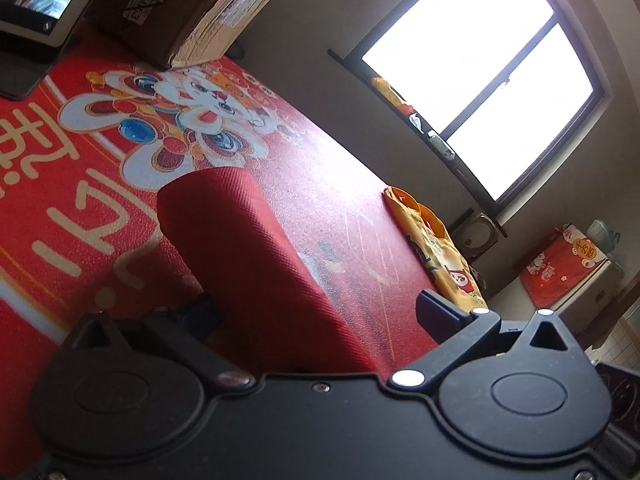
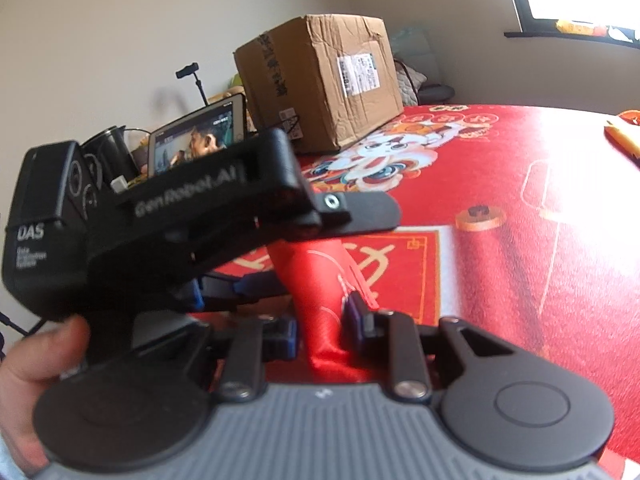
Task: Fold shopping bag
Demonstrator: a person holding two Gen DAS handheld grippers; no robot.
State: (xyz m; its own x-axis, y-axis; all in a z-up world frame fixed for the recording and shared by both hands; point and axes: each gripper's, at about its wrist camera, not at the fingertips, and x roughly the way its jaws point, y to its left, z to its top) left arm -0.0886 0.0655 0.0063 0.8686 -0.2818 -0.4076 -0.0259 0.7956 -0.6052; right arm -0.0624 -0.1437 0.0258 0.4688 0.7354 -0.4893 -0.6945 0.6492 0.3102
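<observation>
Right wrist view: right gripper point(image 2: 325, 330) has its blue-padded fingers point(image 2: 357, 314) pinched narrow on a bunched neck of the red shopping bag point(image 2: 320, 280). The fabric is glossy red with gold line print, gathered into a tight column that runs straight ahead from the jaws and up under the left gripper point(image 2: 224, 216), which crosses in front, just ahead and left of the right one. A hand point(image 2: 36, 364) wraps the left gripper's handle at the lower left.

Left wrist view: the bag point(image 1: 248, 256) reads as a dark red, woven-textured band, folded over with a rounded far end, running from between the jaws out ahead and slightly left. The left gripper's fingers stand wide, one finger point(image 1: 440, 312) visible off to the right and clear of the fabric; the other is in shadow on the left, so contact there can't be told.

The bag sits above a red printed tablecloth point(image 1: 340, 208) with a cartoon lion-dance design. Far ahead: cardboard box point(image 2: 320, 80) and a tablet point(image 2: 200, 136) playing video. An orange-yellow bag point(image 1: 436, 248) lies off to the right of the left gripper, well apart from the red one.
</observation>
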